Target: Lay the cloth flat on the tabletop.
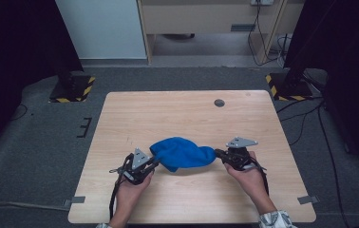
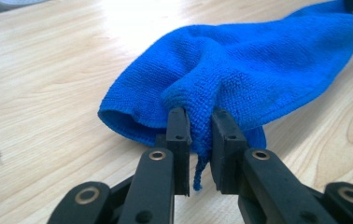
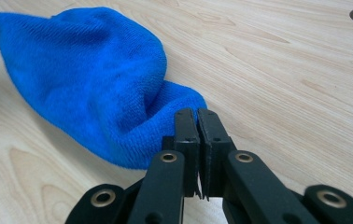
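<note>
Left hand: the person's left hand (image 1: 129, 187) comes in from the bottom edge of the high view and holds the left tongs (image 1: 155, 164), which point to the right and a little away from the person.
Left tongs: they are clenched on a bunched corner of the blue cloth (image 2: 240, 70); in the left gripper view the fabric sits between the two black jaws, and a thin blue thread (image 2: 198, 175) hangs down in the gap.
Blue cloth: it lies on the table (image 1: 177, 114) in the near half, between the two tongs, in a loose puffed heap; its left part is wider and its right part becomes narrow.
Right tongs: the right tongs (image 1: 218, 153) are clenched on the narrow right end of the cloth; in the right gripper view the jaws are almost touching, with the cloth's edge pinched between them.
Right hand: the right hand (image 1: 248, 172) holds the right tongs, and a patterned sleeve (image 1: 275, 219) is at the bottom edge.
Table: light wood, with a round dark hole (image 1: 219, 102) on the far right part.
</note>
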A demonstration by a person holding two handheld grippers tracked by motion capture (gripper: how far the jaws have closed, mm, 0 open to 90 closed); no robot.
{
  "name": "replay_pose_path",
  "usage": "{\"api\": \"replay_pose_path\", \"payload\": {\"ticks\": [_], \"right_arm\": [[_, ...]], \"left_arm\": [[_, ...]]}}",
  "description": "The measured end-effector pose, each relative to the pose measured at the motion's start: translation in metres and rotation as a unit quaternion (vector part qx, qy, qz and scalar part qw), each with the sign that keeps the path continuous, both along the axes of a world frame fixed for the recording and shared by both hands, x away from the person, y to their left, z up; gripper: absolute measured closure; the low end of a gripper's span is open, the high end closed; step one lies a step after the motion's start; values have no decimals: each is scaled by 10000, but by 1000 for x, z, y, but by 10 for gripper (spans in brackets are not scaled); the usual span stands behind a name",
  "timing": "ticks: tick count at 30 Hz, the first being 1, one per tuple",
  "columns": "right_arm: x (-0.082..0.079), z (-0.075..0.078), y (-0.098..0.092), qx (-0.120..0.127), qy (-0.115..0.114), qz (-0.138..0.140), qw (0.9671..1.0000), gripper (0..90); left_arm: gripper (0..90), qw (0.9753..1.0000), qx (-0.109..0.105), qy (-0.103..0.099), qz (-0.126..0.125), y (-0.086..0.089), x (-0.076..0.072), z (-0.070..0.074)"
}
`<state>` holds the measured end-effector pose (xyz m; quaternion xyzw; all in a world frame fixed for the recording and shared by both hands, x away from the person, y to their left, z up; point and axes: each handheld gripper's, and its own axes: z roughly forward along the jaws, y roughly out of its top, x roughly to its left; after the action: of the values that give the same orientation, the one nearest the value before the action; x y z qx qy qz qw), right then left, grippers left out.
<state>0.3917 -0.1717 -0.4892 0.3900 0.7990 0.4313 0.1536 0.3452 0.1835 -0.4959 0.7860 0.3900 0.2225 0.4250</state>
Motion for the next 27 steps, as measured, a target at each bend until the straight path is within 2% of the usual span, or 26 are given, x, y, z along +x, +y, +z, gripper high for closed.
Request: {"api": "replay_pose_path", "payload": {"ticks": [6,8,14,18,23,27], "right_arm": [[-4,7,-1,112,-96,31,9999,877],[-3,8,-1,137,-134,25,9998,877],[-4,12,-3,204,-219,25,9996,877],[-4,16,-6,279,-226,-19,9994,878],[-2,12,-2,200,-227,21,9995,877],[1,5,1,95,-93,37,9999,876]], "left_arm": [[785,9999,-64,-81,52,3,-1,4],[781,9998,26,-188,48,1,-3,6],[788,9995,-86,-282,76,4,-4,13],[804,9992,-185,-297,195,9,-3,15],[809,9992,-148,-188,309,9,1,11],[807,9994,-64,74,335,11,7,3]]}}
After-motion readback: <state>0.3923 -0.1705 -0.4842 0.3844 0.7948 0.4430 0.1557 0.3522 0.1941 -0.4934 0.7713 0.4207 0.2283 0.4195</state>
